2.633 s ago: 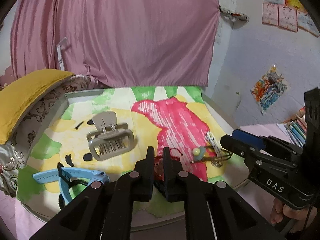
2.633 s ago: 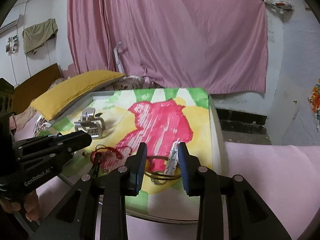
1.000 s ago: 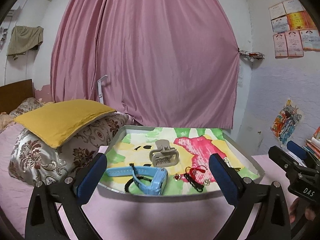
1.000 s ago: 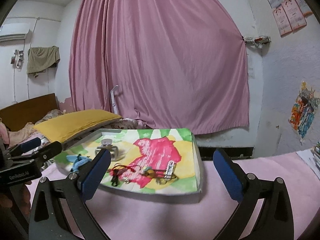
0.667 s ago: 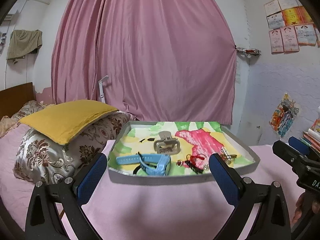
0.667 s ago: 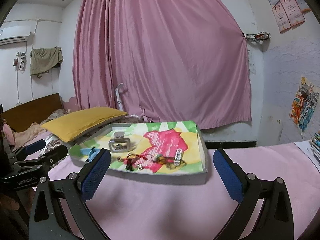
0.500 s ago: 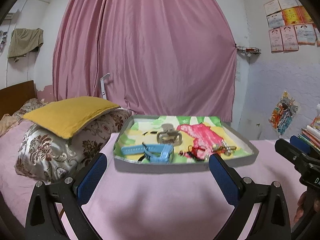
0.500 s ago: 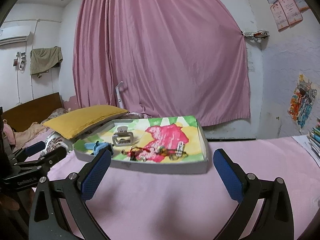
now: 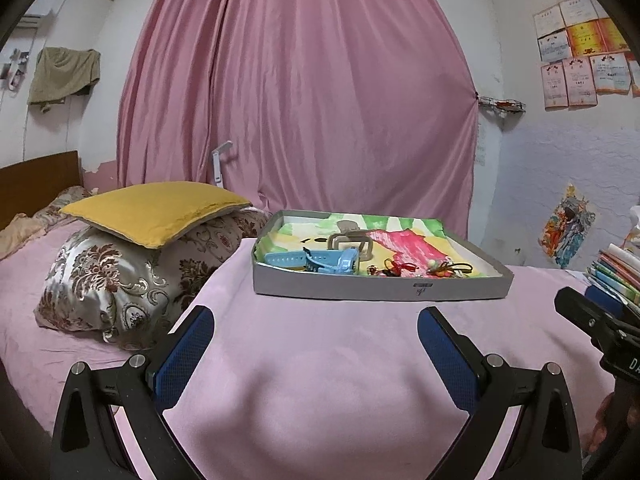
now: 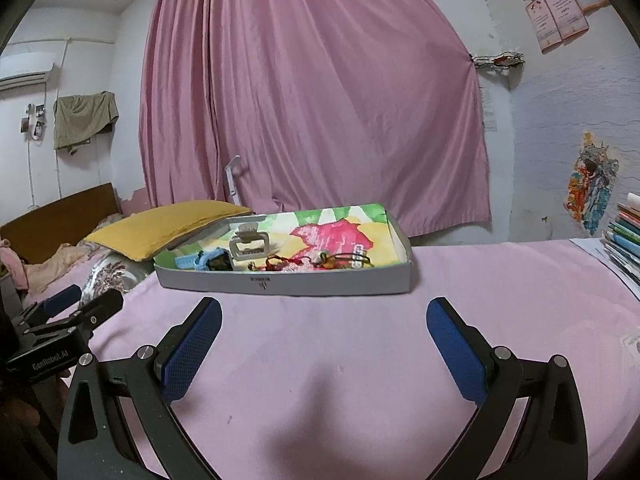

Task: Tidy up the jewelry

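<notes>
A shallow grey tray (image 9: pixel 380 288) with a colourful lining sits on the pink bed; it also shows in the right wrist view (image 10: pixel 280 283). In it lie a blue watch (image 9: pixel 320 260), a beige hair claw clip (image 9: pixel 352 242), a red string bracelet (image 9: pixel 396 267) and hair ties with a bead (image 9: pixel 448 268). The watch (image 10: pixel 204 261), clip (image 10: pixel 248 246) and red bracelet (image 10: pixel 280 261) show in the right wrist view too. My left gripper (image 9: pixel 316 330) is open and empty, well short of the tray. My right gripper (image 10: pixel 324 320) is open and empty, also short of it.
A yellow cushion (image 9: pixel 156 210) lies on a patterned pillow (image 9: pixel 120 280) left of the tray. Stacked books (image 9: pixel 616 268) sit at the right edge. A pink curtain (image 9: pixel 300 120) hangs behind. The pink blanket (image 9: pixel 320 360) spreads between grippers and tray.
Both grippers opened, let go of the jewelry in the tray and pulled back and down, away from the tray. The tray now looks smaller and farther off.
</notes>
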Action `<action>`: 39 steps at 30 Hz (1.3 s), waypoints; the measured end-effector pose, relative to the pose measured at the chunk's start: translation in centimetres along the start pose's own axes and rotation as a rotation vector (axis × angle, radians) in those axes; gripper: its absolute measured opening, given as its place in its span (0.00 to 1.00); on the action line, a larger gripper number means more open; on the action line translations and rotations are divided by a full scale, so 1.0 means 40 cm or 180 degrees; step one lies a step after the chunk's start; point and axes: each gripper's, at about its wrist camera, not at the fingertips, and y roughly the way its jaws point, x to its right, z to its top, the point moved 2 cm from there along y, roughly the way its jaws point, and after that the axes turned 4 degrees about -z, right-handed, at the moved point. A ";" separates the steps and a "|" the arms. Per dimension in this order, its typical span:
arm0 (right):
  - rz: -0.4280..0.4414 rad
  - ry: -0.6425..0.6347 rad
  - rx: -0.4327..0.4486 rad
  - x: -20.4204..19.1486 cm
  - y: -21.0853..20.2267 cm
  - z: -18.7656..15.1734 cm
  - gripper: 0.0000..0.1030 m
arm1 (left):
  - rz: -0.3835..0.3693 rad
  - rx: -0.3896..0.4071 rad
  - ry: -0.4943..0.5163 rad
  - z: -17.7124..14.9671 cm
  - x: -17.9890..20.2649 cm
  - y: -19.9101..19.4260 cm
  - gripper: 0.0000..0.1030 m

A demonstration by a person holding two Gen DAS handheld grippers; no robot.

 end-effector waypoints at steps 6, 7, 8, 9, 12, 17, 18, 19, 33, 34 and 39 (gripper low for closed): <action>-0.0085 -0.0051 0.0102 -0.005 -0.016 -0.005 0.98 | 0.0013 0.0051 -0.0037 -0.025 -0.008 0.005 0.99; -0.0097 -0.0059 0.0118 -0.007 -0.019 -0.006 0.98 | 0.0003 0.0063 -0.0048 -0.027 -0.010 0.005 0.99; -0.0119 -0.0068 0.0126 -0.008 -0.020 -0.009 0.98 | -0.0007 0.0090 -0.0069 -0.027 -0.013 0.004 0.99; -0.0130 -0.0079 0.0123 -0.010 -0.019 -0.010 0.98 | -0.0017 0.0107 -0.0084 -0.027 -0.015 0.002 0.99; -0.0157 -0.0079 0.0096 -0.009 -0.013 -0.022 0.98 | -0.0053 0.0129 -0.0083 -0.030 -0.017 0.000 0.99; -0.0131 -0.0049 0.0114 -0.005 -0.004 -0.033 0.98 | -0.0107 0.0205 0.0042 -0.036 -0.006 -0.012 0.99; -0.0128 -0.0047 0.0110 -0.005 -0.001 -0.034 0.98 | -0.0111 0.0208 0.0062 -0.035 -0.004 -0.012 0.99; -0.0128 -0.0047 0.0113 -0.005 -0.001 -0.036 0.98 | -0.0112 0.0210 0.0078 -0.036 -0.002 -0.012 0.99; -0.0125 -0.0059 0.0109 -0.013 0.008 -0.041 0.98 | -0.0123 0.0184 0.0198 -0.038 0.011 -0.013 0.99; -0.0124 -0.0060 0.0107 -0.012 0.005 -0.041 0.98 | -0.0124 0.0188 0.0192 -0.038 0.011 -0.014 0.99; -0.0117 -0.0059 0.0099 -0.013 0.003 -0.041 0.98 | -0.0134 0.0175 0.0168 -0.039 0.009 -0.011 0.99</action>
